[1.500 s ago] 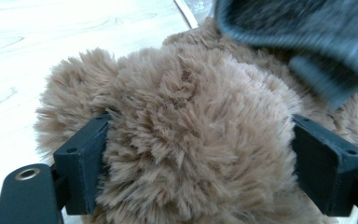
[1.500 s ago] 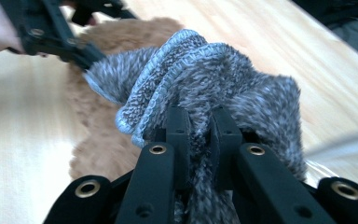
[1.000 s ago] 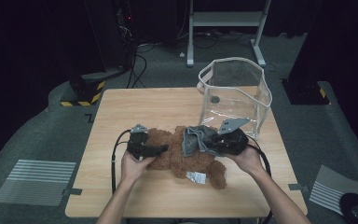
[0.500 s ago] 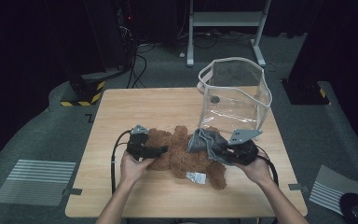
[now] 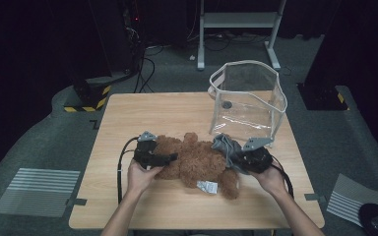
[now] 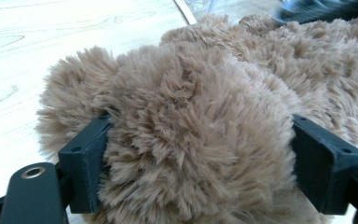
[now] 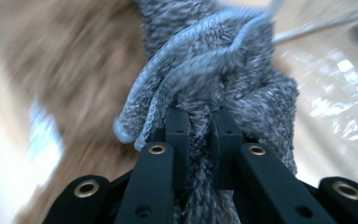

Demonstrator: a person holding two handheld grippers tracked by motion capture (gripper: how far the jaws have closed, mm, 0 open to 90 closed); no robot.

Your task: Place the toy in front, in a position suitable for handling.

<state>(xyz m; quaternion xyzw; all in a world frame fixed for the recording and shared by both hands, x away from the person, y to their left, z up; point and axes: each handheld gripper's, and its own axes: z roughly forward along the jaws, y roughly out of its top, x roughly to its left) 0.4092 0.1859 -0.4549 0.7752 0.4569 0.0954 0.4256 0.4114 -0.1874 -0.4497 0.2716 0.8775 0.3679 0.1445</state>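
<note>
A brown plush teddy bear (image 5: 197,160) lies on the wooden table (image 5: 177,110) near its front. My left gripper (image 5: 170,158) is at the bear's left end. In the left gripper view its jaws stand wide and press into a thick lump of the bear's fur (image 6: 191,116) from both sides. My right gripper (image 5: 234,158) is at the bear's right end, shut on a bunched grey fleecy cloth (image 5: 225,145). In the right gripper view the grey cloth (image 7: 223,70) is pinched between the nearly closed jaws, with the bear (image 7: 51,56) a brown blur behind it.
A clear plastic bag with a white rim (image 5: 248,103) stands open at the table's back right, just behind the cloth. A small white tag (image 5: 207,186) lies at the bear's front edge. A cable loops from each gripper toward the table's front.
My right gripper has sunk and shifted right toward the table, carrying the grey cloth with it. The left gripper and the bear have stayed put.
</note>
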